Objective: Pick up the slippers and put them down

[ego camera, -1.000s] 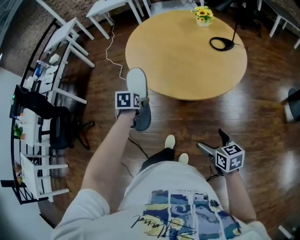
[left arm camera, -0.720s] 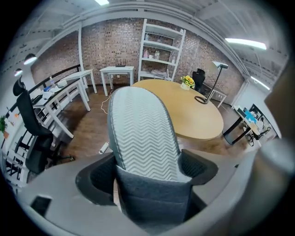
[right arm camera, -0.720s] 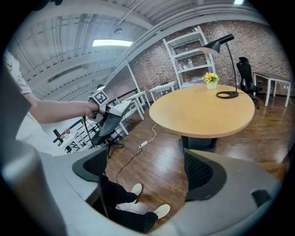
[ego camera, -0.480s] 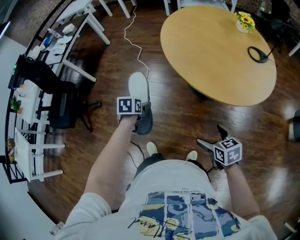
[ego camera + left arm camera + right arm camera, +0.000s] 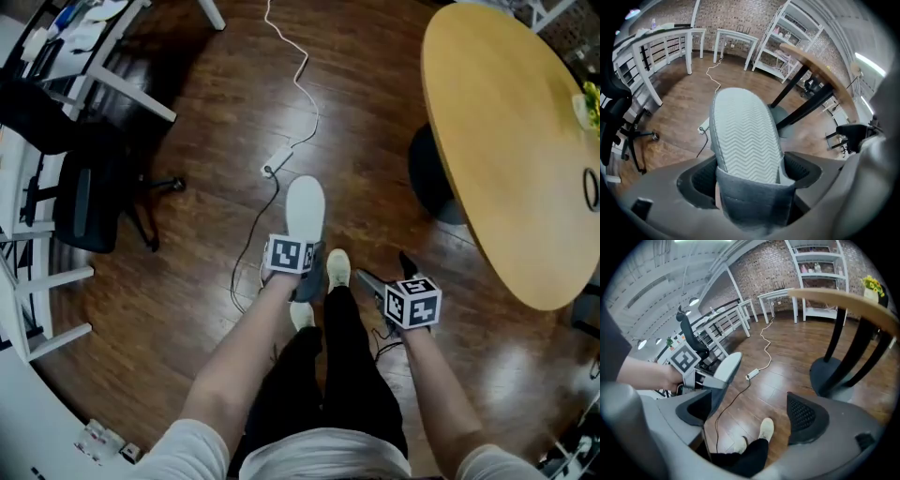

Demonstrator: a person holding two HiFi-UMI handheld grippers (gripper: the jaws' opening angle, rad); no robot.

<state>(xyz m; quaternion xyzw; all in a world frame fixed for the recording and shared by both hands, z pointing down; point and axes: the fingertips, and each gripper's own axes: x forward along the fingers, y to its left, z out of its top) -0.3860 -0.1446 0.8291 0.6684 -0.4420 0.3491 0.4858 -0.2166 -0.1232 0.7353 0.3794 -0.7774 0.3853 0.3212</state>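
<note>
A slipper [image 5: 306,208] with a pale zigzag sole [image 5: 744,136] and a grey strap [image 5: 754,199] hangs over the wooden floor, sole up. My left gripper [image 5: 298,246] is shut on it at the strap end, and the toe points away from me. In the right gripper view the same slipper [image 5: 725,367] shows at the left, held by the left gripper. My right gripper [image 5: 384,270] stands open just to its right with nothing between its jaws [image 5: 750,413]. No second slipper is in view.
The person's white shoes [image 5: 337,268] stand right below the grippers. A round wooden table [image 5: 497,141] on a dark pedestal [image 5: 433,178] is at the right. A white cable with a power adapter [image 5: 275,167] lies on the floor ahead. A black office chair [image 5: 84,202] and white shelving [image 5: 37,281] are at the left.
The person has stepped back and turned, so the table slid to the right. The left gripper still holds the slipper, now over bare floor. Both grippers sit closer together.
</note>
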